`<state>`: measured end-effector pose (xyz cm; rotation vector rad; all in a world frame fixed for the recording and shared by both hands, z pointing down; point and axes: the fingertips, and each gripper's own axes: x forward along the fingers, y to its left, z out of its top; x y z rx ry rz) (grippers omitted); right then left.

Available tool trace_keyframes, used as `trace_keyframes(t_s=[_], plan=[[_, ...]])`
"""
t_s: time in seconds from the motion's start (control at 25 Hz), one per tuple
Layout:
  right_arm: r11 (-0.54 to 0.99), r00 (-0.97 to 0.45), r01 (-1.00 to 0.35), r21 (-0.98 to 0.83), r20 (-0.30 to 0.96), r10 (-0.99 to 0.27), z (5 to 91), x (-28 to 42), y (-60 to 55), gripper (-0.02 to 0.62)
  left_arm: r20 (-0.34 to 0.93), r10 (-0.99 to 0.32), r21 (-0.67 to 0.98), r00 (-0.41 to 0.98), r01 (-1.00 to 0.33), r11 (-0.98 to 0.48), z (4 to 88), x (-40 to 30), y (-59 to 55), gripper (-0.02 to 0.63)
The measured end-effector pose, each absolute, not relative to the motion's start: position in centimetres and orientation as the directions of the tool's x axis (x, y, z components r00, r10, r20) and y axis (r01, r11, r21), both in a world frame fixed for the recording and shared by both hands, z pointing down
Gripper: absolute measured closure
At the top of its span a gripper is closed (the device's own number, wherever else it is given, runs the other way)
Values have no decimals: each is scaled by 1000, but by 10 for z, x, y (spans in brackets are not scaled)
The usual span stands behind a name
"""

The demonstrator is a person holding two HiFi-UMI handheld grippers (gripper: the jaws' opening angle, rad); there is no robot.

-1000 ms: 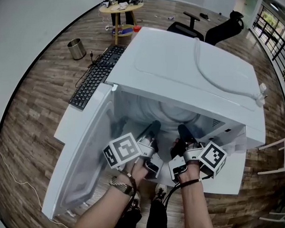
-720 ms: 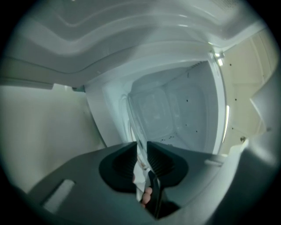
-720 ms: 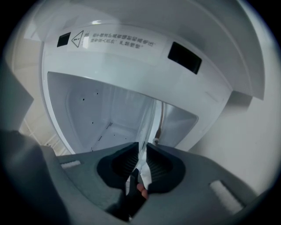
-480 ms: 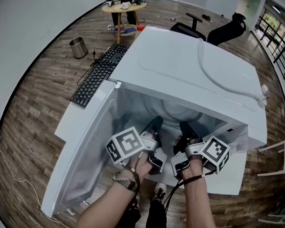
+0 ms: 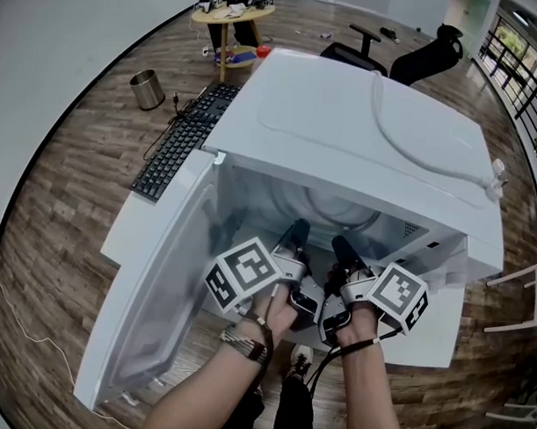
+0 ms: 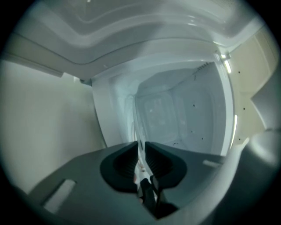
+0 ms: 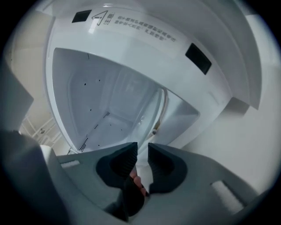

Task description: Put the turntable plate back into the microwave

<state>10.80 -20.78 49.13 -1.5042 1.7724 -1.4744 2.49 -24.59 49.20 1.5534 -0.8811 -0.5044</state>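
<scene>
My left gripper (image 6: 141, 149) has just been closing, and it now clenches the rim of the clear round glass turntable plate (image 6: 151, 116). The plate is inside the open white microwave (image 5: 343, 106), which stands on the white desk (image 5: 118, 239). My right gripper (image 7: 141, 151) has just been opening. It is released, with its jaws apart at the cavity mouth.

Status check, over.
Left gripper jaws just closing, pinched on plate rim. Right gripper jaws just opening, pads off plate. Plate inside microwave. Door open, nothing blocking.

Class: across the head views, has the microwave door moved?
No. The microwave door still stands swung open on the left, at the same angle to the top of the microwave.
</scene>
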Motion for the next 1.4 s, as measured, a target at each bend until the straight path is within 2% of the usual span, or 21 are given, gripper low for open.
trace_keyframes(t_s=[0.28,0.64,1.0,1.2,1.4], plan=[[-114,-342,-474,-873,302,-890,487,113,-215,554,210,-718,938,663,-344,-43,490,31,-246,546],[-140,-302,-452,-881,298,-905,488,126,-213,561,279,-594,879,754,-449,-157,491,43,-237,509],[-110,-357,-437,-893,285,-890,494,113,-206,565,216,-586,934,781,-341,-110,492,57,-231,529],[-106,-360,-478,-872,305,-882,490,117,-213,565,212,-569,931,795,-342,-131,492,57,-231,531],[-116,-334,-438,-892,281,-900,488,121,-216,565,211,-549,926,809,-346,-153,493,59,-226,526]])
